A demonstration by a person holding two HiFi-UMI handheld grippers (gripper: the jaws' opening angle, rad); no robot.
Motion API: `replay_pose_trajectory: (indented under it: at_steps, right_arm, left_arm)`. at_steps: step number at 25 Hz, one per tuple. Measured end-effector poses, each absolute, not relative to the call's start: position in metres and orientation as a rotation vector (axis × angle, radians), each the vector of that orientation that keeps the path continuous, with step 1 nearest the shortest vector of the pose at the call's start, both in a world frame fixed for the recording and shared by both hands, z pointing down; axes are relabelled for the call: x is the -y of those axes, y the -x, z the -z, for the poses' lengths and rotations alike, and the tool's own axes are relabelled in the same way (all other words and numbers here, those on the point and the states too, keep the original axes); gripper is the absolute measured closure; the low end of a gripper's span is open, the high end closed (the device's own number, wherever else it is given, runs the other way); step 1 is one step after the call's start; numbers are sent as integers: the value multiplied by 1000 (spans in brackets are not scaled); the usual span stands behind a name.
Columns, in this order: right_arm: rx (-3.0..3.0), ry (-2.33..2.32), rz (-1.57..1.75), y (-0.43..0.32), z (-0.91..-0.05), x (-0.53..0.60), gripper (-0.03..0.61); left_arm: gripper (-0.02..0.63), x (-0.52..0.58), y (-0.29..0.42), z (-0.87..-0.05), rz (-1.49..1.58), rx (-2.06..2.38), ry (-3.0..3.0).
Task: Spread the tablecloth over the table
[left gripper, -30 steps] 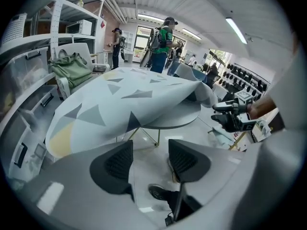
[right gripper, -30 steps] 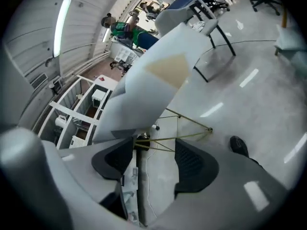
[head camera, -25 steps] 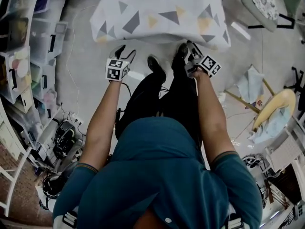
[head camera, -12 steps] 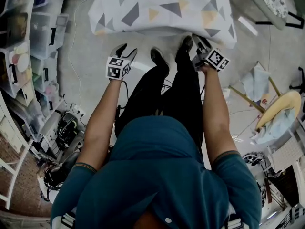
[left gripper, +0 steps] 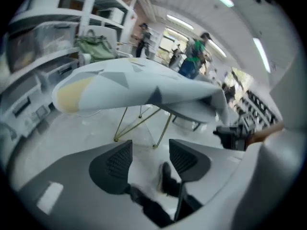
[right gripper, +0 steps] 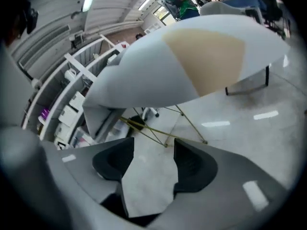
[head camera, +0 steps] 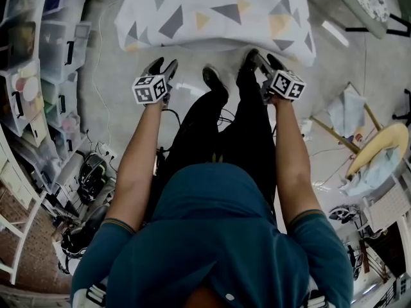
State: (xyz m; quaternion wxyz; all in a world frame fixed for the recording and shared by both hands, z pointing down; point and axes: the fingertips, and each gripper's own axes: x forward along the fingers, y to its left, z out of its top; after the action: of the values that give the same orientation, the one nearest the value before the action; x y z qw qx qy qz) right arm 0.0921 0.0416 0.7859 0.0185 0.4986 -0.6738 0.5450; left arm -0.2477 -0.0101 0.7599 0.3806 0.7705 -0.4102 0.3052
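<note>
Head view: the tablecloth (head camera: 218,8) lies draped over the table (left gripper: 193,111), just ahead of both grippers — left gripper (head camera: 163,64) half open, empty; right gripper (head camera: 262,58) jaws just been closing, apart, nothing between them.

The tablecloth (head camera: 218,11) is white, printed with scattered grey and pale yellow triangles. It lies spread over the bench (left gripper: 192,111), covering the whole top as seen from above. Its near hem overhangs the rim, and the right-hand corner droops lowest. From the side the cloth sits in a smooth, slightly domed sheet with one large yellow patch at its edge. Beneath it a strip of the pale round top shows, on thin gold-coloured wire legs (right gripper: 143,132).
</note>
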Motion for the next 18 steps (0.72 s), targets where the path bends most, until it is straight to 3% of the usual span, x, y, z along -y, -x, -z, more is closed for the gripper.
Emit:
replay_pose_trajectory:
  at_steps: [3,5,8,16,17,18]
  right_arm:
    - [2408,-1488,-1893,-80,-760,-23,329]
    - [2567,-1386,-1949,-77,-754,-15,253]
    - [2645,-1367,-1849,-90,-762,-2,195]
    - [3013,-1275,-1701,-122,-709,6,203]
    - [3060,-1291,-1694,-125,-703,8,217]
    - [3089,-1300,-1686,-127,-701,9,270]
  left_arm:
    - [314,50,247,-765,-117,1057,-1836]
    - [243,66,235,-763,279,913,-1787]
    - [132,76,241,-775,520,824,-1777]
    - [130,111,358,-734,1018,984,-1804]
    - [153,117,365,-731,1044,988,-1818]
    - [176,122,368,-730,1060,989,-1830]
